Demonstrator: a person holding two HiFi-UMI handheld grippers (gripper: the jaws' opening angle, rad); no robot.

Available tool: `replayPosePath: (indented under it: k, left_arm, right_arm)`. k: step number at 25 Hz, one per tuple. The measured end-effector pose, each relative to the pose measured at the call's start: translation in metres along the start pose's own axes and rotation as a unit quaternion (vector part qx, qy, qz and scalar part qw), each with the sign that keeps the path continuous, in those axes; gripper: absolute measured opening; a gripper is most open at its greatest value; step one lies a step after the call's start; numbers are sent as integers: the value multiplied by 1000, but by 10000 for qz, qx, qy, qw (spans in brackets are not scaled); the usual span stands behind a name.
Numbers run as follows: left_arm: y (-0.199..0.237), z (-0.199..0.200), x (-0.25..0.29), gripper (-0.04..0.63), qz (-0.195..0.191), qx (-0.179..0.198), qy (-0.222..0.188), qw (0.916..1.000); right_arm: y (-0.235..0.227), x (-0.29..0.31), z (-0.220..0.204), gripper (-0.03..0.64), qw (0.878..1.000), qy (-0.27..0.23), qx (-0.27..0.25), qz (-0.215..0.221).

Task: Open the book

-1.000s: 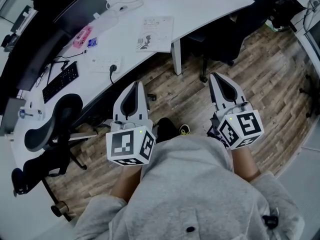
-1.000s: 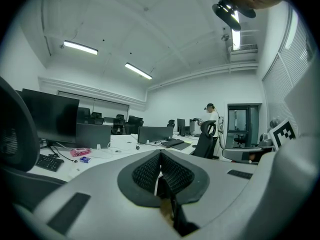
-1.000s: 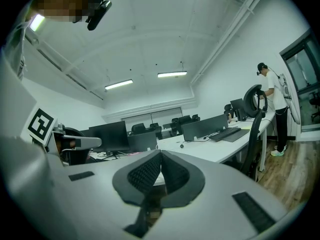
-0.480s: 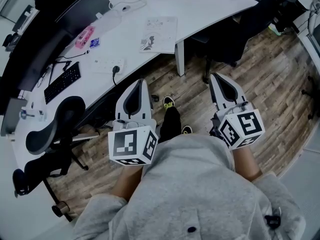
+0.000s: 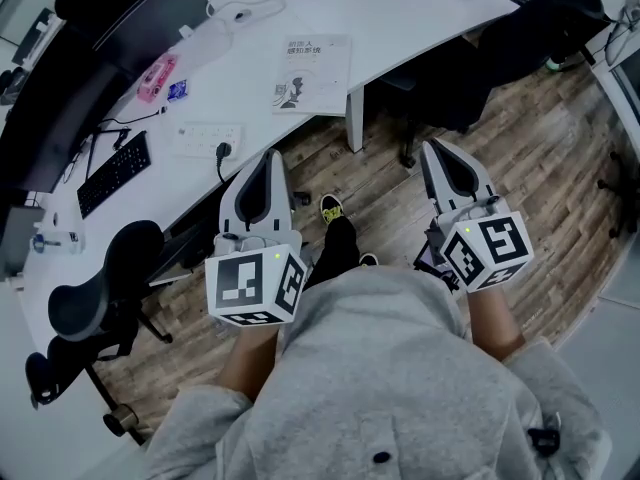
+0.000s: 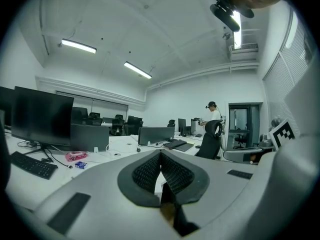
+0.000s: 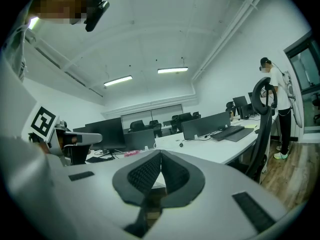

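**Book closed on the desk, both grippers short of it**

The book point(image 5: 312, 73) lies shut and flat on the white desk point(image 5: 420, 13), with its near edge close to the desk's front edge, just above the desk leg point(image 5: 354, 120). We see bare desktop to its right. A power strip point(image 5: 208, 138) lies well apart to its left, along the same edge. We hold both grippers over the wood floor point(image 5: 545, 158), off the desk. The left gripper point(image 5: 274, 158) has its tip near the desk edge below the book, and the right gripper point(image 5: 433, 150) is well apart to the right. Both pairs of jaws are closed, pads meeting, with nothing between them. Our shoe point(image 5: 331, 208) stands on the open floor between the grippers.
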State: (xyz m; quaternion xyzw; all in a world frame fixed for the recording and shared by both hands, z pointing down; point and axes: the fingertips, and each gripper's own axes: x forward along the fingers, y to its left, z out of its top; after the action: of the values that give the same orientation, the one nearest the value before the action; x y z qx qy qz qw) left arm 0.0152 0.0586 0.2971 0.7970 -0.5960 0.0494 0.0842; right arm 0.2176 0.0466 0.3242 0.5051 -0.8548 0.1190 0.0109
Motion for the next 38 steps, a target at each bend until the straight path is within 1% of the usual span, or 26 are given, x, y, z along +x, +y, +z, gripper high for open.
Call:
replayPosePath:
  k: [5, 7, 10, 11, 13, 16, 22, 32, 34, 36, 38]
  left_arm:
    - [13, 4, 26, 9, 63, -30, 56, 10000]
    - [20, 6, 38, 9, 81, -37, 80, 9999]
    - [30, 10, 56, 9, 107, -44, 104, 9999]
    - [34, 11, 62, 9, 116, -43, 114, 9999]
    - [39, 12, 73, 9, 120, -44, 146, 9998]
    - [46, 14, 87, 9, 114, -61, 212, 9997]
    - [74, 19, 107, 9, 161, -64, 281, 9995]
    - [125, 27, 127, 9, 188, -163, 144, 9996]
    - [134, 28, 131, 9, 134, -241, 132, 9995]
    - [139, 29, 133, 9, -14, -297, 124, 9995]
    - [143, 31, 134, 9, -150, -258, 88, 9995]
  right_arm:
    - [-19, 25, 10, 26, 10000, 51, 5, 3]
    - [-30, 38, 18, 26, 9998, 103, -168, -51]
    - [-44, 59, 38, 26, 9980, 122, -603, -117]
    - [-48, 66, 44, 26, 9976, 112, -671, -117]
    - [-54, 78, 47, 26, 9977, 140, -656, -124]
    - [-57, 94, 37, 26, 9980, 293, -541, -148]
    - [-43, 129, 24, 26, 9984, 484, -280, -3]
    - [-7, 171, 11, 26, 9964, 793, -293, 103]
    - [-2, 181, 10, 26, 9961, 817, -322, 90]
    - [4, 190, 10, 26, 9956, 839, -405, 83]
    - [9, 198, 9, 26, 9949, 873, -504, 85]
